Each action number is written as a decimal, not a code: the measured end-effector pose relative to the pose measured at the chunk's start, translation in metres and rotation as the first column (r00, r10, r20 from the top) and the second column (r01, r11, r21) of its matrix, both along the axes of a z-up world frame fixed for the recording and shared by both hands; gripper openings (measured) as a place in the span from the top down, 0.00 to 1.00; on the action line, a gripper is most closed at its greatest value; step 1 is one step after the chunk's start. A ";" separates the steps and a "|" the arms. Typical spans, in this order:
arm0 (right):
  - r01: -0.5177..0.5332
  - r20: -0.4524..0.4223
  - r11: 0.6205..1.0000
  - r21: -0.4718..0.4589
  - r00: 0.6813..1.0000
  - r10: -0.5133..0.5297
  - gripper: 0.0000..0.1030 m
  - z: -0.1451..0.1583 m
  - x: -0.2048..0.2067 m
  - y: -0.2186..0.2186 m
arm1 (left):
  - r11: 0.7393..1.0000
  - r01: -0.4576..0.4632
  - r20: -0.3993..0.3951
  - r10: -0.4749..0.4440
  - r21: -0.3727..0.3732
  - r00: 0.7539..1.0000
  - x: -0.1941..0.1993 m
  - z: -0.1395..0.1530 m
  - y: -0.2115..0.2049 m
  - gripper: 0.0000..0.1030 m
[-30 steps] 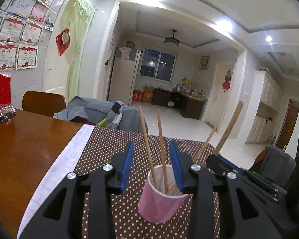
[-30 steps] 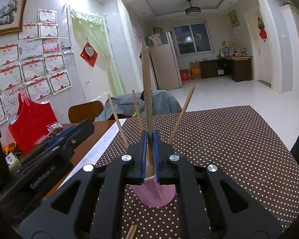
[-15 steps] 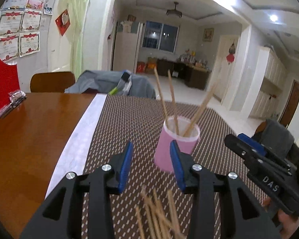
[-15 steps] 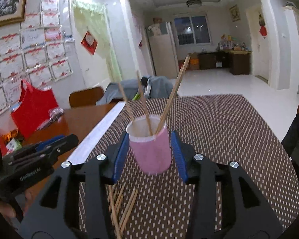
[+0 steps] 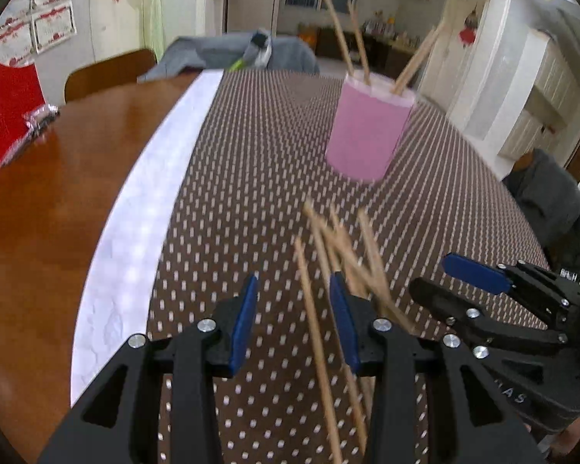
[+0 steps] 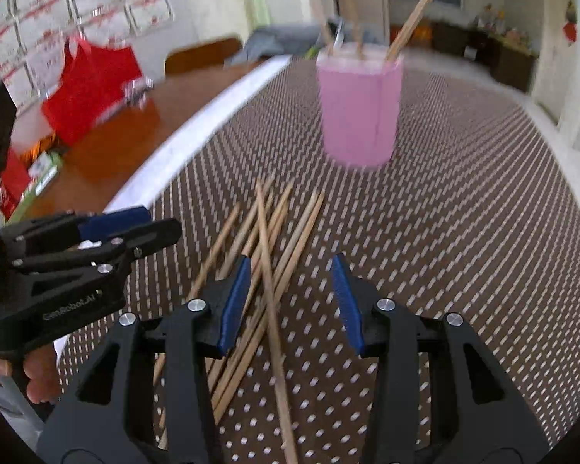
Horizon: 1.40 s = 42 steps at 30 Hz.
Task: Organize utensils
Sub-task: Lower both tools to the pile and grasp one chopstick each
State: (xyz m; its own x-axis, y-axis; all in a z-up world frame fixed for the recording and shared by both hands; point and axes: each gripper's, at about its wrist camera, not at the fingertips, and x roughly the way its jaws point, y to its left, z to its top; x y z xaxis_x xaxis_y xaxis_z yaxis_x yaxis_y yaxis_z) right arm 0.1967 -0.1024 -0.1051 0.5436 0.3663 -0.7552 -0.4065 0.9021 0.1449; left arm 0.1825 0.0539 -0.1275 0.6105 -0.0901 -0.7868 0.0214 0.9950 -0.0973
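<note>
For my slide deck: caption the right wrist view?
Open right gripper above loose chopsticks, pink cup beyond.

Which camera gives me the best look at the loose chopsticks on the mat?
The right wrist view. The loose chopsticks lie there fanned out on the dotted mat, nearly whole and fairly sharp, ahead of the open right gripper. The left wrist view shows the same pile blurred, foreshortened and partly behind the left gripper.

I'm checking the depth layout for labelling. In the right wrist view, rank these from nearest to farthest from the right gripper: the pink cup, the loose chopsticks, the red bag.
1. loose chopsticks: lying on the dotted mat right at the right gripper, some under its open jaws.
2. pink cup: upright, straight ahead, mid-mat.
3. red bag: far left, at the wall.
</note>
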 end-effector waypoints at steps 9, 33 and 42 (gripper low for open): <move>-0.020 -0.104 1.000 -0.024 0.994 0.017 0.82 -0.025 0.002 0.001 | 0.999 0.039 -0.122 -0.041 -0.019 0.992 0.003 -0.027 -0.002 0.63; -0.006 -0.139 0.999 0.053 0.990 0.013 0.94 -0.025 0.014 -0.017 | 0.999 -0.048 -0.161 0.045 -0.019 0.986 0.030 -0.035 -0.002 0.95; -0.012 -0.147 0.998 0.060 0.989 0.021 0.94 -0.020 0.014 -0.026 | 0.996 -0.053 -0.063 0.049 -0.066 0.997 0.028 -0.012 -0.005 0.95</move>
